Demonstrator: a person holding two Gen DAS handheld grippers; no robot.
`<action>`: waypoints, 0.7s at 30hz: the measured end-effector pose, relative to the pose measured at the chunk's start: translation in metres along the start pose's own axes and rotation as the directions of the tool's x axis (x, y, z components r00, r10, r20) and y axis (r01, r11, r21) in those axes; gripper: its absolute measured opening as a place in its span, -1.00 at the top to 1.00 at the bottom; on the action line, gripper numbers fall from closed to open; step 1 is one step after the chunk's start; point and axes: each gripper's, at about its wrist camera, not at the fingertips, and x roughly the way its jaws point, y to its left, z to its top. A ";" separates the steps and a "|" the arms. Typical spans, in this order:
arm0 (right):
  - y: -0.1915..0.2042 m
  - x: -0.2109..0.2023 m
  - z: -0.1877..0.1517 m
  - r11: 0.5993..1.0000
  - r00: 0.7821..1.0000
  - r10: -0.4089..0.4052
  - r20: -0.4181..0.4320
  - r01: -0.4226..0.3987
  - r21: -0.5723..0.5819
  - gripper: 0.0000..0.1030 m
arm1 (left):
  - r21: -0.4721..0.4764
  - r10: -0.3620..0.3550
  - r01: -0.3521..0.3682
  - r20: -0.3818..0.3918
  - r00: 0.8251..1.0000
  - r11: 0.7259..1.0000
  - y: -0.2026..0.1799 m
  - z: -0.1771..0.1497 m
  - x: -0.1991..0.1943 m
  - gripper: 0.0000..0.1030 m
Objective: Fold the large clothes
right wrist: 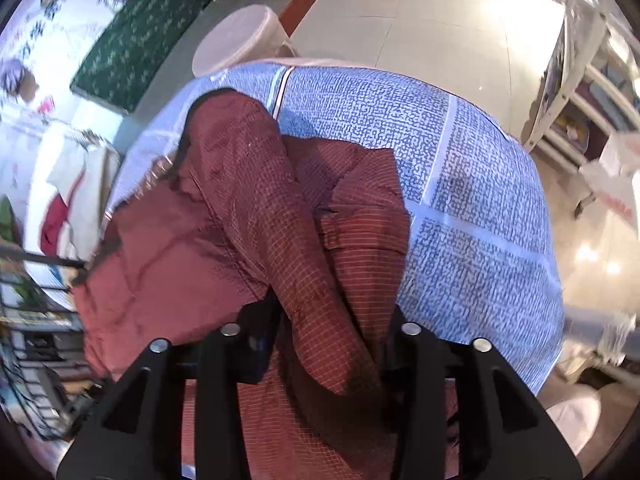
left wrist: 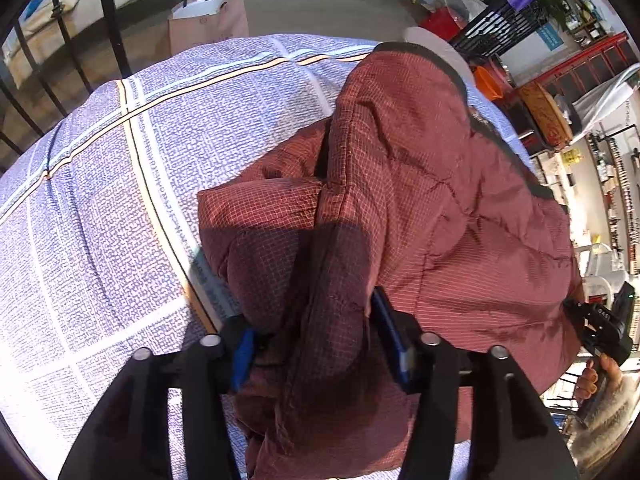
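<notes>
A dark red checked padded jacket lies bunched on a table covered with a blue-and-white patterned cloth. My left gripper is shut on a thick fold of the jacket between its blue pads. My right gripper is shut on another fold of the same jacket, which drapes up over the fingers. The right gripper also shows at the right edge of the left wrist view, held in a hand. The fingertips of both grippers are hidden by fabric.
The patterned cloth extends to the right in the right wrist view. A round pale stool stands past the table's far edge. A paper bag and black railing stand beyond the table. Shelves stand on the right.
</notes>
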 end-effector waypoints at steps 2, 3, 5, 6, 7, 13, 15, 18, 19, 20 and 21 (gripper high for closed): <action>0.002 0.003 0.003 1.000 1.000 -0.014 -0.006 0.014 0.000 0.14 | 0.002 0.049 -0.049 0.002 0.999 0.999 -0.001 0.002 0.003 -0.41; 0.001 0.004 0.004 1.000 1.000 -0.021 -0.010 0.021 0.007 0.10 | 0.003 0.077 -0.077 0.002 0.997 0.997 -0.006 0.002 0.003 -0.62; 0.003 0.005 0.005 1.000 1.000 -0.024 -0.014 0.024 0.010 0.07 | 0.000 0.095 -0.095 0.006 0.995 0.995 -0.005 0.002 -0.002 -0.69; -0.005 -0.002 0.003 1.000 1.000 -0.020 -0.015 0.020 0.010 0.06 | -0.002 0.092 -0.092 0.007 0.996 0.996 -0.003 0.002 -0.005 -0.69; -0.006 -0.002 0.003 1.000 1.000 -0.015 -0.016 0.015 0.015 0.03 | 0.000 0.094 -0.094 0.012 0.995 0.996 0.002 0.004 -0.008 -0.73; -0.022 -0.013 0.006 0.999 1.000 0.017 -0.018 -0.016 0.049 -0.11 | -0.017 0.066 -0.066 0.045 0.997 0.998 0.016 0.004 -0.031 -0.76; -0.018 -0.009 0.005 1.000 0.999 0.004 -0.038 -0.004 -0.009 -0.10 | -0.029 0.064 -0.063 0.043 0.997 0.998 0.017 0.004 -0.033 -0.74; -0.013 -0.007 0.007 0.999 0.998 0.020 -0.054 -0.022 -0.049 0.04 | -0.021 0.059 -0.059 0.024 0.998 0.998 0.010 0.004 -0.023 -0.75; -0.014 -0.007 0.008 0.998 0.998 0.031 -0.057 -0.034 -0.049 0.12 | -0.020 0.047 -0.047 -0.008 0.999 0.999 0.007 0.005 -0.015 -0.75; -0.015 -0.008 0.009 0.998 0.997 0.043 -0.057 -0.046 -0.050 0.16 | -0.021 0.051 -0.051 -0.022 0.998 0.998 0.006 0.006 -0.009 -0.75; -0.016 -0.010 0.009 0.996 0.997 0.056 -0.055 -0.060 -0.059 0.24 | -0.030 0.060 -0.061 -0.022 0.998 0.998 0.006 0.006 -0.005 -0.82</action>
